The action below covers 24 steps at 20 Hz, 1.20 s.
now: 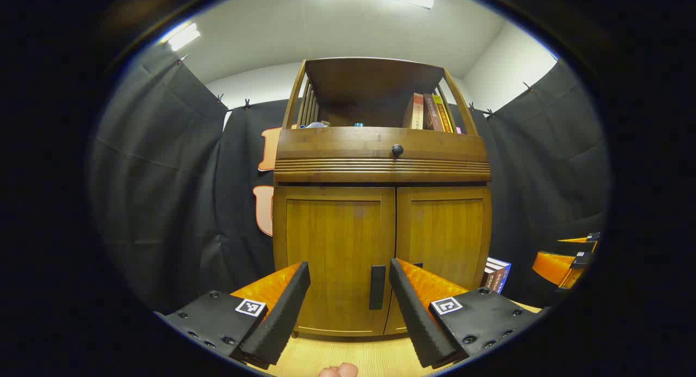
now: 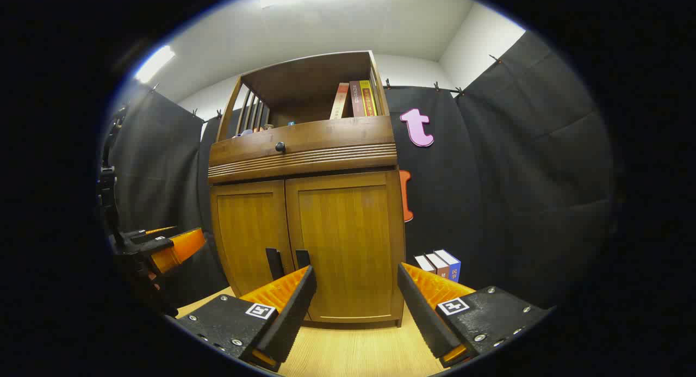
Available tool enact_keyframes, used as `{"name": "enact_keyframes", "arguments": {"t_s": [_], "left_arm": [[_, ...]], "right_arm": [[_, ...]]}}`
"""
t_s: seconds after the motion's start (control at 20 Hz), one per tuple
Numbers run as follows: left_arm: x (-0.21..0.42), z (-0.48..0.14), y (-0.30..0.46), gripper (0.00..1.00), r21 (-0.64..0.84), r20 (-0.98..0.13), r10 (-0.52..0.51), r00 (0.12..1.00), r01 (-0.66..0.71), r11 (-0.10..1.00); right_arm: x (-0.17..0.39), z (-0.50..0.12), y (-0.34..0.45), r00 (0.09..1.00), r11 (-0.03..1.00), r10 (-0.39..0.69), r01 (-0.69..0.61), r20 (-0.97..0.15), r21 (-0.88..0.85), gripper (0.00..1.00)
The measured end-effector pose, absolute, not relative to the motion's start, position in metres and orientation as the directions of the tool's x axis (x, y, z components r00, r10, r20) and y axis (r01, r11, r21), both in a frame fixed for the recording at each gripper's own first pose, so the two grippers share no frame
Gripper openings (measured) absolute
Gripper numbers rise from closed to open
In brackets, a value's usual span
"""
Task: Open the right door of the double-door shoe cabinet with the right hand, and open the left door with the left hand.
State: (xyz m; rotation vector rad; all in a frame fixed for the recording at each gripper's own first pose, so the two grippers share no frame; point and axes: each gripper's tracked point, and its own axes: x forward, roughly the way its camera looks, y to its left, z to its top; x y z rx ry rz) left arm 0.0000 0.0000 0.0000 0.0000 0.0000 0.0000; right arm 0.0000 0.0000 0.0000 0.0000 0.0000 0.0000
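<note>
Both doors shut, both grippers poised with fingers apart.
Right gripper (image 2: 356,301) should slide left to straddle the right door (image 2: 345,246) handle (image 2: 302,258) squarely; left gripper (image 1: 348,301) faces the left door (image 1: 334,252).

Ahead of your left gripper (image 1: 349,290) stands the shoe cabinet (image 1: 380,203), its left door (image 1: 334,257) between your fingers and the handle (image 1: 377,287) just inside the right finger. Beyond that finger sits the right door (image 1: 443,235), then books (image 1: 497,273) on the floor beside the cabinet. Your right gripper (image 2: 356,292) frames the right door; the left door lies left of its fingers. A drawer (image 1: 380,154) tops both doors, with a shelf of books (image 1: 432,113) above.
</note>
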Motion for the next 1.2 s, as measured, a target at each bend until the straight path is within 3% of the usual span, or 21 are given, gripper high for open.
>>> {"name": "enact_keyframes", "arguments": {"t_s": [1.2], "left_arm": [[0.001,-0.004,-0.002,0.95,-0.009,-0.007,-0.004,1.000,0.004,1.000]], "right_arm": [[0.003,-0.011,-0.005,1.000,1.000,-0.010,0.010,-0.016,0.001,0.93]]}}
